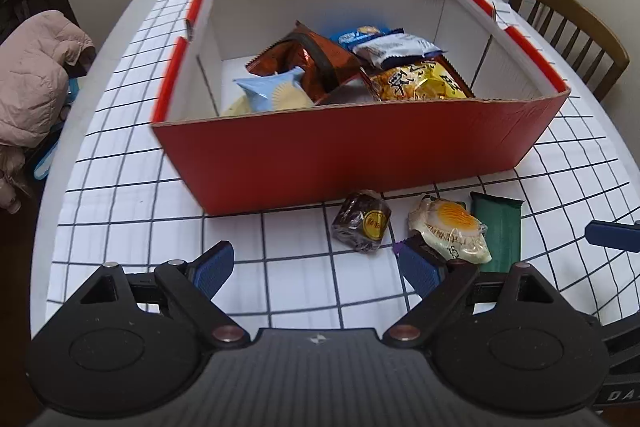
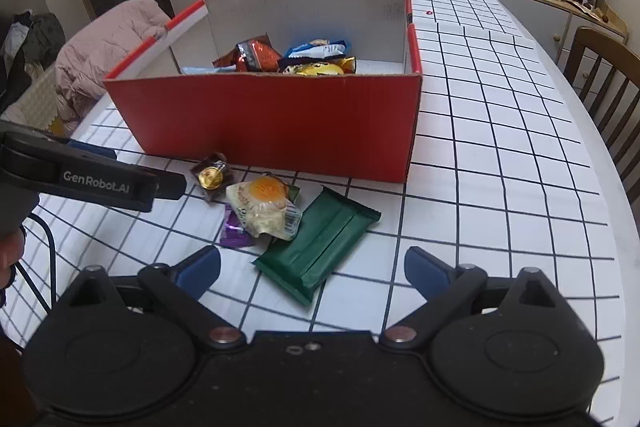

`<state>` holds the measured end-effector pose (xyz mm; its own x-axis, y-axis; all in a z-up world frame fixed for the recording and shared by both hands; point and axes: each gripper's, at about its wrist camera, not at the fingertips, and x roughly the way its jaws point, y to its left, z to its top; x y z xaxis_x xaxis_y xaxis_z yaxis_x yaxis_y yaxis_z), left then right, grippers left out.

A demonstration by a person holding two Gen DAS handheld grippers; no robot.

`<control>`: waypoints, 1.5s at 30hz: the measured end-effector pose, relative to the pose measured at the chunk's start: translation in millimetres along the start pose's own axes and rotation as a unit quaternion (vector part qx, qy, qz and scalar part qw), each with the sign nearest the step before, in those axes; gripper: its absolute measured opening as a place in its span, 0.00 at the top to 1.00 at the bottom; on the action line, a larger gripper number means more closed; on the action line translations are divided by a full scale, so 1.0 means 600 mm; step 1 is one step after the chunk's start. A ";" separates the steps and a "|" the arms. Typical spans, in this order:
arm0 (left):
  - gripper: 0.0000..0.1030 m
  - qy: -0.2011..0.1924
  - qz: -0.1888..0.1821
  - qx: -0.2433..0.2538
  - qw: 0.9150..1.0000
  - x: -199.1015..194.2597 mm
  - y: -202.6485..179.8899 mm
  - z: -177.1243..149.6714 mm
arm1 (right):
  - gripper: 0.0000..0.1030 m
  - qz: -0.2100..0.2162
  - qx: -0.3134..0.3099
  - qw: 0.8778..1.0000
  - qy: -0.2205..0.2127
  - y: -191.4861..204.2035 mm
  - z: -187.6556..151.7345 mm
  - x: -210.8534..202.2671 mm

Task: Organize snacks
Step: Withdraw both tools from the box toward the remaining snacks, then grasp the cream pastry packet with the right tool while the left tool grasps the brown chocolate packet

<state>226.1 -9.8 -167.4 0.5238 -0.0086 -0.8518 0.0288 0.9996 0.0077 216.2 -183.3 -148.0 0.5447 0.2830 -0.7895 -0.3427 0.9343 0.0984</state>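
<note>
- The green wrapper (image 2: 320, 245) is seen flat on the checked tablecloth (image 2: 500, 155), just in front of the red box (image 2: 272, 123) near its right front corner; its long axis is judged to run diagonally, from near-left to far-right in the right wrist view.
- The egg-print packet (image 2: 264, 207) is laid partly over its left end, with the brown packet (image 2: 212, 177) and a purple wrapper (image 2: 234, 233) beside.
- The right gripper (image 2: 312, 273) is held wide open, empty, directly before the green wrapper, and is judged the nearer.
- The left gripper (image 1: 316, 267) is likewise spread and empty, further left.
</note>
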 end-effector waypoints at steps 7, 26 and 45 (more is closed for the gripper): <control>0.13 0.001 0.002 0.025 1.000 0.028 -0.022 0.009 | 0.18 0.027 -0.051 0.998 0.004 0.011 0.016 0.027; 0.45 0.036 -0.022 0.004 0.999 0.087 -0.023 0.026 | 0.50 0.076 -0.104 0.992 0.012 0.036 0.046 0.089; 0.63 0.031 -0.046 -0.032 0.998 0.046 0.005 0.016 | 0.64 0.061 -0.096 0.993 -0.012 0.045 0.047 0.067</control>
<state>248.7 -7.1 -185.8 0.4678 -0.1004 -0.8781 0.0186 0.9944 -0.1037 250.4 -140.5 -159.9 0.5076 0.3997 -0.7633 -0.5462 0.8344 0.0738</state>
